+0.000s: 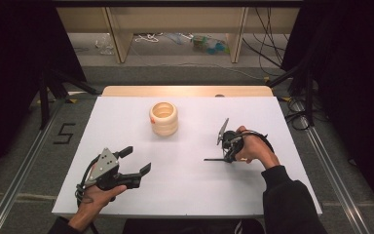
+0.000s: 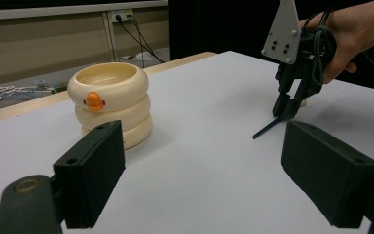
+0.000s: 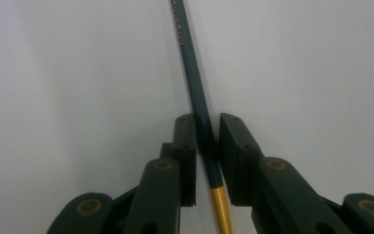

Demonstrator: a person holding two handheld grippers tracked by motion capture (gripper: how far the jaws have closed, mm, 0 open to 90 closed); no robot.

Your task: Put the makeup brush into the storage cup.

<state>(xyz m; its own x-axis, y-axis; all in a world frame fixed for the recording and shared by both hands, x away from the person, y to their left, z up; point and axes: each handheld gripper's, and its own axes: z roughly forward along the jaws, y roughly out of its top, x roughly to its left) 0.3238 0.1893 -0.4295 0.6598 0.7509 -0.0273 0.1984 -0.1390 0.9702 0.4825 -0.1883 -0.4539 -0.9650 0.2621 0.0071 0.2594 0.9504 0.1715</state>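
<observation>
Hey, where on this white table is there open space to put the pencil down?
Most of the white table is bare: the near middle between the left gripper and the right gripper, and the far corners beside the cream ring holder. The right gripper's jaws are shut on the pencil.

A cream holder of three stacked rings (image 1: 163, 118) with an orange duck-like badge (image 2: 93, 101) stands upright on the white table (image 1: 185, 190), well apart from the fingers, beyond them toward the far wooden edge (image 1: 185, 90).
</observation>
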